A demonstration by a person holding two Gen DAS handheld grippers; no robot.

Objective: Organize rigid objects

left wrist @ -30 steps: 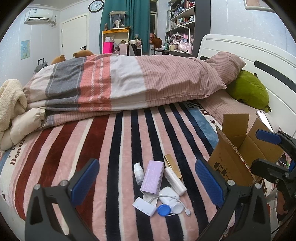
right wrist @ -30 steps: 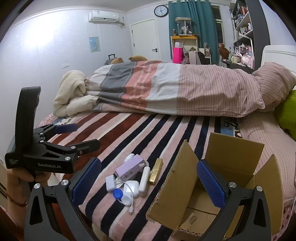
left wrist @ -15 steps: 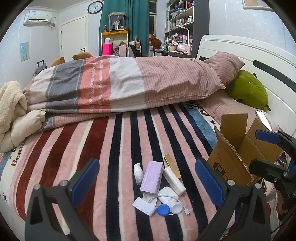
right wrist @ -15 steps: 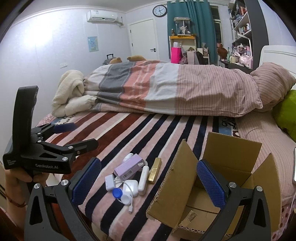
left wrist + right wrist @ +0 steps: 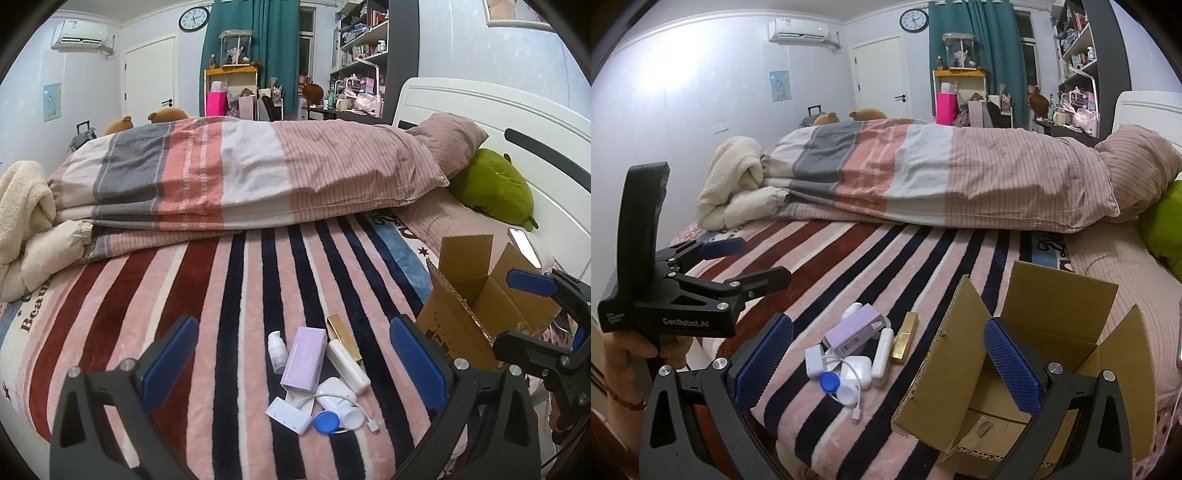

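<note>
A small pile lies on the striped blanket near the bed's front edge: a lilac box (image 5: 304, 359) (image 5: 851, 333), a gold bar-shaped case (image 5: 343, 336) (image 5: 905, 341), a white tube (image 5: 348, 366) (image 5: 881, 350), a small pump bottle (image 5: 277, 350), a white earbuds case with a cable (image 5: 857, 372), a blue-and-white lens case (image 5: 334, 421) (image 5: 837, 387) and a white adapter (image 5: 288, 414) (image 5: 815, 362). An open cardboard box (image 5: 476, 310) (image 5: 1027, 354) stands to their right. My left gripper (image 5: 291, 363) hovers open before the pile. My right gripper (image 5: 886, 363) is open too, straddling the box's left flap.
A folded striped duvet (image 5: 240, 177) and pillow (image 5: 450, 140) lie across the far half of the bed, a green plush (image 5: 495, 188) by the white headboard. A cream blanket (image 5: 22, 218) is heaped at the left. A phone (image 5: 523, 246) lies behind the box.
Both views have shifted only slightly; the scene sits a little lower in frame. The objects and the box have not moved, and both grippers stay open.
</note>
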